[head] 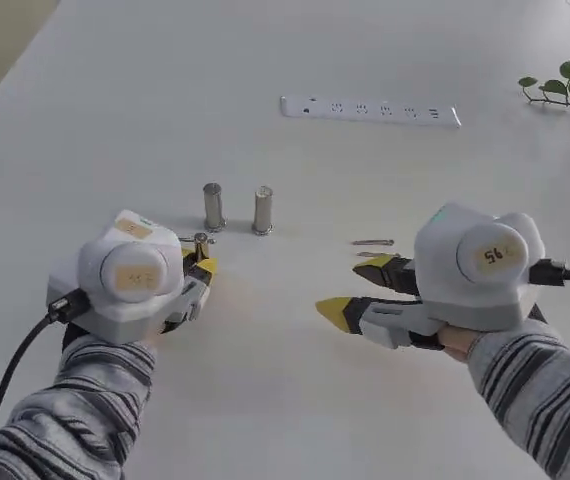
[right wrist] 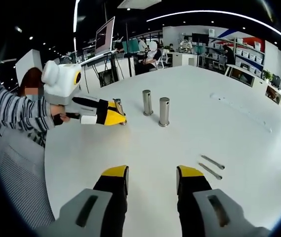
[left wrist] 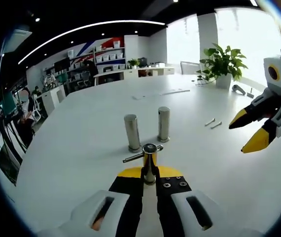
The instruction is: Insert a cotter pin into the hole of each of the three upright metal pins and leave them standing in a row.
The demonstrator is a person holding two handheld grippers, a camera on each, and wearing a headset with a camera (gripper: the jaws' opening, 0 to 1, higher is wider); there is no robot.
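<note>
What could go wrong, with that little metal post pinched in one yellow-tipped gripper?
The left gripper pinches the short steel pin low down, so letting go might tip it.
The two bare upright steel pins stand close behind; a nudge could topple them.
The two thin cotter pins lie flat on the white table, probably hard for the open right gripper to grasp.

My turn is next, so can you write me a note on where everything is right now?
Left gripper: shut on the near metal pin, upright, with a cotter pin through its top.
Right gripper: open, empty, two loose cotter pins on the table near it.
Two bare metal pins stand just behind the held one.
Done: one. Left: two more, then a row.
</note>
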